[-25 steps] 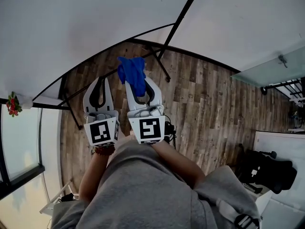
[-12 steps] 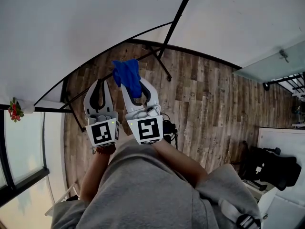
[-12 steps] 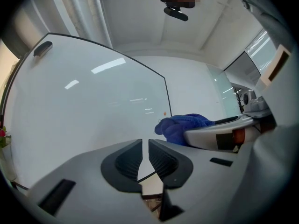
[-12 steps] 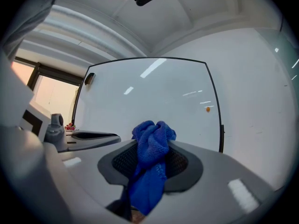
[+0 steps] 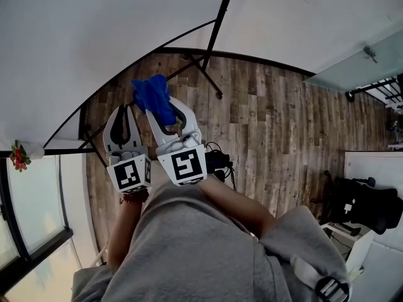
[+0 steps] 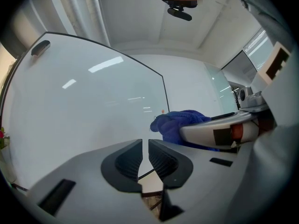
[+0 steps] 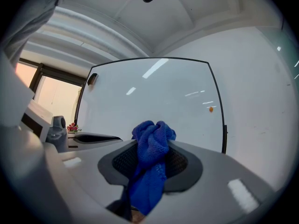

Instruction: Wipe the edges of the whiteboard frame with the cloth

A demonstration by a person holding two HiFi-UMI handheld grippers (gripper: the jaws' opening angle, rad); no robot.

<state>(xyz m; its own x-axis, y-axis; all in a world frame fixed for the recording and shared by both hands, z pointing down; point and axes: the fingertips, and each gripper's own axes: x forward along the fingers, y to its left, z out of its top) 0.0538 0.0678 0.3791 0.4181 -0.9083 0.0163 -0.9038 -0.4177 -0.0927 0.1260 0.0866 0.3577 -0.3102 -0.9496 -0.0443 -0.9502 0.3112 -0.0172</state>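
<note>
A: Logging state. The right gripper [image 7: 150, 158] is clamped on the blue cloth [image 7: 152, 136]. A wad bulges above the jaws and a tail hangs below. The left gripper [image 6: 145, 146] has its jaws drawn to a slit with nothing between them.

B: Where is the cloth relative to the whiteboard frame [image 7: 220, 107]?

A: In the left gripper view the wad sits just beside the frame's lower right corner. I cannot tell whether it touches.

B: Risks from here?

A: Three, all judgement.
1. The wad is small, so a shallow approach could put the hard jaw tips on the frame instead of the fabric.
2. Drag along the edge could pull the cloth out of the grip.
3. The board appears to stand on a thin black stand [image 5: 213, 29], and nothing is bracing it. A firm push may rock it.
</note>
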